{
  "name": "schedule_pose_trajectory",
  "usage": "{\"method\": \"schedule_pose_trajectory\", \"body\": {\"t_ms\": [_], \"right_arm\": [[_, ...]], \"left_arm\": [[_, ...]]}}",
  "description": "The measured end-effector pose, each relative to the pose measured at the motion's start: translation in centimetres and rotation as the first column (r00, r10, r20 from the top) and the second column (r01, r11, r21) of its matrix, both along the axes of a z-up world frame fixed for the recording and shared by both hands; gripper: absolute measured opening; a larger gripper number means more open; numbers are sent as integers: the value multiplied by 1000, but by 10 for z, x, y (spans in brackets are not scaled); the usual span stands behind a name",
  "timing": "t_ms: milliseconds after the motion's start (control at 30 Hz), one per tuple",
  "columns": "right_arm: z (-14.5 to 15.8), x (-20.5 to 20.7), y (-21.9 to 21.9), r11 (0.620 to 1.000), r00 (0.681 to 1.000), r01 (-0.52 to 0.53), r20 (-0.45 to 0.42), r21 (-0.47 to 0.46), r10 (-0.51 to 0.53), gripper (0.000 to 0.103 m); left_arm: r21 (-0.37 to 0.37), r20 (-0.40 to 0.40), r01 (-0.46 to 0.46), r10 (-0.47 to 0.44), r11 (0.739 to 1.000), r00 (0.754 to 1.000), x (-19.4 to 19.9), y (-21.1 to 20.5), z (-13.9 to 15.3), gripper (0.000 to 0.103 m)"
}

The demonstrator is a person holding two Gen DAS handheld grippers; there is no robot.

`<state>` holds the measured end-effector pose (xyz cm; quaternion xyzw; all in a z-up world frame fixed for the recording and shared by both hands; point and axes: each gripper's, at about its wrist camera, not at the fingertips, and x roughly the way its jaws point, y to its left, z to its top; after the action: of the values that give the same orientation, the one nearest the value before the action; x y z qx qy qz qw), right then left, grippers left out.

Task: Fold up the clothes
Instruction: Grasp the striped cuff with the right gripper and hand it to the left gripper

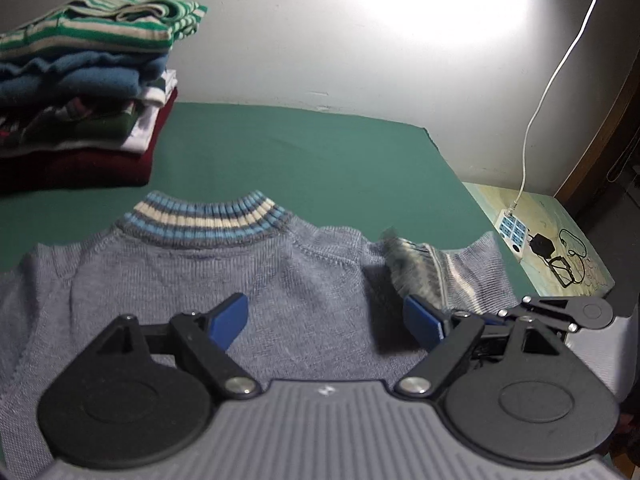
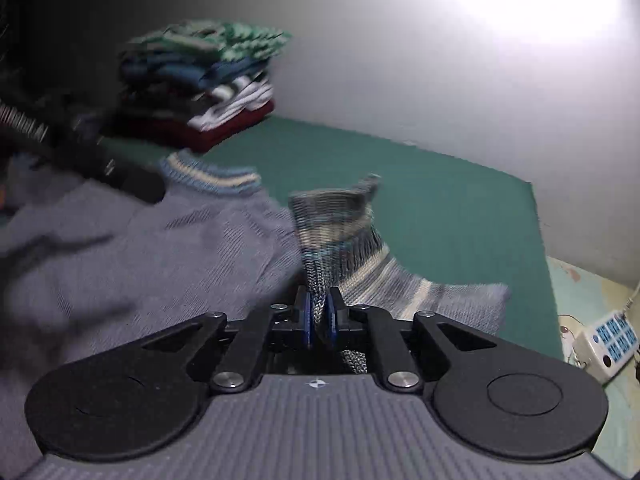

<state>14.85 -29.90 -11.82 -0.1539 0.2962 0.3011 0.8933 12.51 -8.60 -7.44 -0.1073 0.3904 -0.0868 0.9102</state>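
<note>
Left gripper: jaws stand wide, blue pads well apart, nothing between them. It hangs over the grey-blue sweater, which lies flat on the green surface directly beneath and ahead of the fingers. Sweater collar, ribbed with blue and cream stripes, sits straight ahead of this claw, beyond the fingertips.

Right gripper: jaws narrow, pads pressing from both sides on the striped sleeve cuff. Knit fabric is bunched between the pads and stands up ahead of the claw; a bit of it also trails back behind the pads toward the gripper body. The rest of the sleeve runs off to the claw's right, lying on the green surface. Sweater body spreads to the claw's left. This view is motion-blurred, so fine detail of the fabric is unclear.

From the left wrist view, the lifted cuff shows just beyond the left claw's right-hand finger, and the right gripper's black linkage sits immediately to that side.

Stack of folded clothes: far ahead and to the left of both claws, on the same green surface, green-striped piece on top, dark red at the bottom. Well apart from the sweater.

White power strip with a white cable running up the wall: ahead and right of the claws, on a pale side surface beside the green one.
</note>
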Motion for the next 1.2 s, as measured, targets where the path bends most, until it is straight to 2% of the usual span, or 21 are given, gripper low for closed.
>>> {"method": "schedule_pose_trajectory", "body": {"t_ms": [100, 133, 300, 433, 500, 700, 800, 900, 967, 1100, 1200], "right_arm": [[-3, -19, 7, 995, 998, -69, 6, -74, 70, 19], [-1, -23, 6, 994, 997, -75, 13, -83, 76, 26], [19, -33, -21, 1000, 999, 4, 36, -23, -3, 36], [17, -36, -33, 996, 996, 87, 10, -24, -87, 36], [13, -39, -35, 994, 994, 104, -23, -9, -105, 36], [6, -50, -23, 995, 993, 95, -66, 8, -94, 36], [6, -55, -17, 997, 994, 77, -80, 28, -74, 36], [5, -62, -9, 1000, 997, 24, -72, 17, -23, 36], [4, -68, -3, 1000, 998, -11, -57, -6, 11, 36], [2, -74, 6, 998, 997, -54, -57, -12, 53, 34], [-2, -81, 15, 995, 994, -99, -50, -32, 98, 33]], "left_arm": [[-15, -42, 29, -29, 999, 999, 5, -9, -15, 89], [-19, -55, 37, -38, 999, 998, 7, -12, -21, 92], [-109, -104, 77, -88, 991, 991, 20, -27, -42, 92], [-157, -80, 121, -135, 980, 988, 34, -41, -45, 89], [-154, -57, 130, -140, 979, 989, 41, -46, -47, 87], [-163, -17, 134, -138, 978, 990, 59, -50, -57, 84], [-204, -15, 140, -146, 969, 989, 63, -49, -57, 84], [-239, -25, 131, -141, 962, 990, 67, -47, -57, 71], [-252, -34, 122, -135, 960, 990, 68, -47, -58, 51], [-258, -39, 110, -124, 960, 991, 67, -49, -59, 47], [-294, -27, 96, -109, 951, 994, 63, -46, -55, 40]]}}
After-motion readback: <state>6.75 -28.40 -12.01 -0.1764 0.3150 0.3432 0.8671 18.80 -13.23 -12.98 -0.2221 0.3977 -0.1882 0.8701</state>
